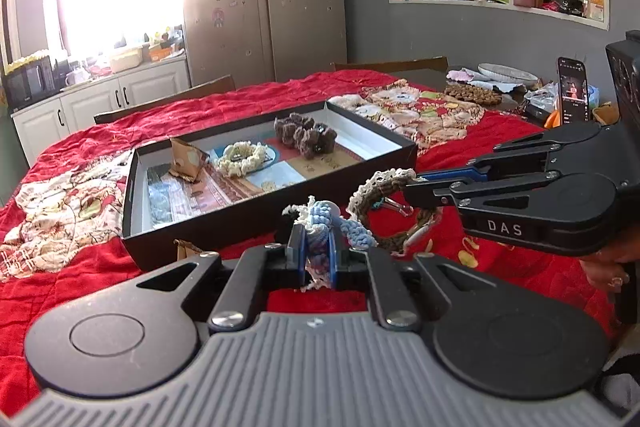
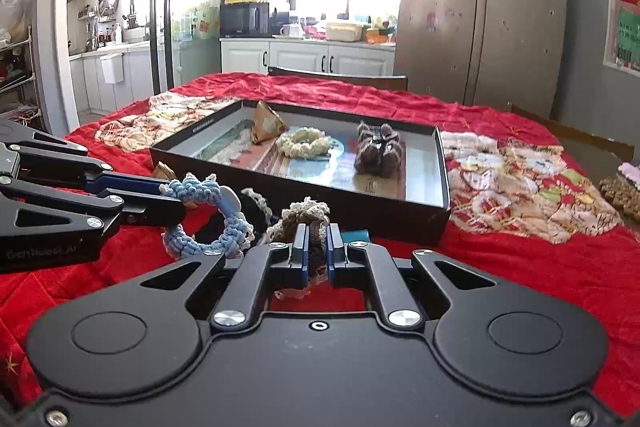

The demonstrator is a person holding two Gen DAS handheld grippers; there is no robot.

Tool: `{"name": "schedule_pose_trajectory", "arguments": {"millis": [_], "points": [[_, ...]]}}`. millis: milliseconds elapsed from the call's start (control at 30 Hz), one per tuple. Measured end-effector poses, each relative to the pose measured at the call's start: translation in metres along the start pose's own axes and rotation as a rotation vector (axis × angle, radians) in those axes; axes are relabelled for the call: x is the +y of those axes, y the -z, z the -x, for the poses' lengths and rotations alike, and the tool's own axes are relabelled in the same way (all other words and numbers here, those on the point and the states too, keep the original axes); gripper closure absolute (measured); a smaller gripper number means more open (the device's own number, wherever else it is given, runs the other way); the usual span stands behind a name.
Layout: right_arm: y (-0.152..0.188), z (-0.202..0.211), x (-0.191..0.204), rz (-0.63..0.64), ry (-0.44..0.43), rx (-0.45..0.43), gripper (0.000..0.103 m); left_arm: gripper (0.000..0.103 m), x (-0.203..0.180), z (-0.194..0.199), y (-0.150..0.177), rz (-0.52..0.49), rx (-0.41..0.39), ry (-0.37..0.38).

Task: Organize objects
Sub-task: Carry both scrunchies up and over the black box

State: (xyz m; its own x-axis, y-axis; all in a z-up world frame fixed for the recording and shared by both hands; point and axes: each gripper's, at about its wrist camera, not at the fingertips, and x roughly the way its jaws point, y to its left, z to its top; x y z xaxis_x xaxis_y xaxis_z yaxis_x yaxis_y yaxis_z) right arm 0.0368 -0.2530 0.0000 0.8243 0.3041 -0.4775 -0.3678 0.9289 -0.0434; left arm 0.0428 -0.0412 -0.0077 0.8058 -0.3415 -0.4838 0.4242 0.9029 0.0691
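Note:
A black shallow tray (image 1: 256, 215) (image 2: 400, 217) stands on the red quilt. In it lie a cream crochet ring (image 1: 242, 155) (image 2: 304, 142), a dark brown crochet piece (image 1: 306, 135) (image 2: 378, 149) and a brown paper packet (image 1: 186, 161) (image 2: 267, 127). My left gripper (image 1: 318, 255) (image 2: 176, 199) is shut on a blue-and-white crochet ring (image 1: 324, 217) (image 2: 208, 223) just in front of the tray. My right gripper (image 2: 318, 253) (image 1: 412, 187) is shut on a brown crochet ring with cream lace edge (image 1: 384, 195) (image 2: 306, 215), beside the blue one.
A red quilt (image 1: 80, 287) with patchwork panels (image 2: 520, 179) covers the table. A phone (image 1: 573, 91), plates and clutter stand at the far right. A black crochet piece (image 2: 252, 209) lies between the two held rings. Chairs, a fridge and kitchen cabinets lie beyond.

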Motion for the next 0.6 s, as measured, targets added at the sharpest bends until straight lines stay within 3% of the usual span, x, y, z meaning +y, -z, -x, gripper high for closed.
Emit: {"name": "schedule_pose_trajectory", "arguments": {"millis": [600], "points": [[-0.018,0.031,0.002,0.022,0.007,-0.091,0.095,0.09,0.006,0.025,-0.014,0.0,-0.072,-0.033]]}}
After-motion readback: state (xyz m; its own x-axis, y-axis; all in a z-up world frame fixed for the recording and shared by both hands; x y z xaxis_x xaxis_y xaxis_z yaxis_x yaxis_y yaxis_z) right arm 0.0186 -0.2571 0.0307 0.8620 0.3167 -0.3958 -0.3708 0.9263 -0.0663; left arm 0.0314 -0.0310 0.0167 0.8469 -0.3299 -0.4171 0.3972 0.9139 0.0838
